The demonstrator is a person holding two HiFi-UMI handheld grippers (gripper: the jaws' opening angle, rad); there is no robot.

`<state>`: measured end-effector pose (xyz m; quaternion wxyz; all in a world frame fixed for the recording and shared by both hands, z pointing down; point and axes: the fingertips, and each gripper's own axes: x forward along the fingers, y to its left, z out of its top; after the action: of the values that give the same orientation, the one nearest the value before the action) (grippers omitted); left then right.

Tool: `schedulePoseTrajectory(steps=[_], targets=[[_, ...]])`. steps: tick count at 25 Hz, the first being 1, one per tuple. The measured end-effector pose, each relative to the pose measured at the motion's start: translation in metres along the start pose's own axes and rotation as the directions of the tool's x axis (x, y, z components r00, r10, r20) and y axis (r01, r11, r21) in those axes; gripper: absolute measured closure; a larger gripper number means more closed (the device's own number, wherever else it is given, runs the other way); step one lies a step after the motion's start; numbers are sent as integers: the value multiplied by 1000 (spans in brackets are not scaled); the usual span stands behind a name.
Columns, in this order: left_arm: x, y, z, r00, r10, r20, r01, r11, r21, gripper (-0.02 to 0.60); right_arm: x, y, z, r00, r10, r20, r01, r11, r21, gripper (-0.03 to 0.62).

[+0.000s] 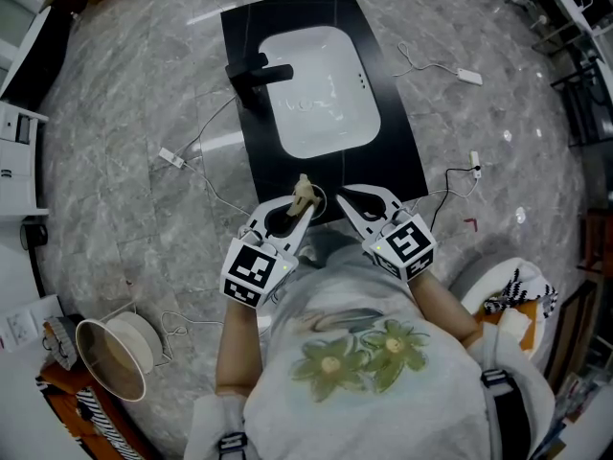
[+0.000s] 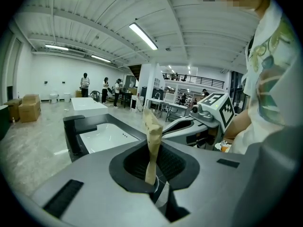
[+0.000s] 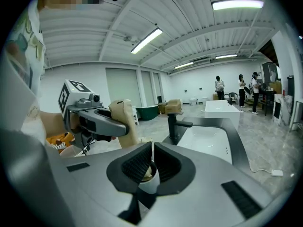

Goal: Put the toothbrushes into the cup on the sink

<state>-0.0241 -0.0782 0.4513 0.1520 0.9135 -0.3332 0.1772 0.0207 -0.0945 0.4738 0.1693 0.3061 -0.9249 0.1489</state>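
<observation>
left tongs (image 2: pixel 154 148) are pinching a paper-wrapped toothbrush (image 2: pixel 152 131) upright, its lower end at the cup (image 3: pixel 147 186) on the counter (image 1: pixel 402 161); right tongs (image 3: pixel 152 144) are sitting closed. next, likely: lowering, then releasing.

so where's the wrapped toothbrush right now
In the head view the wrapped toothbrush stands between the left gripper's fingers, at the sink counter's near edge, left of the right gripper.
</observation>
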Motion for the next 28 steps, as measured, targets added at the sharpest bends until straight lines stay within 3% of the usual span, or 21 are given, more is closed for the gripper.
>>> schedulePoseTrajectory(steps=[28], targets=[[29, 9, -56, 987, -47, -156, 51, 998, 21, 540, 22, 1, -16, 996, 20, -89, -21, 1000, -15, 546]])
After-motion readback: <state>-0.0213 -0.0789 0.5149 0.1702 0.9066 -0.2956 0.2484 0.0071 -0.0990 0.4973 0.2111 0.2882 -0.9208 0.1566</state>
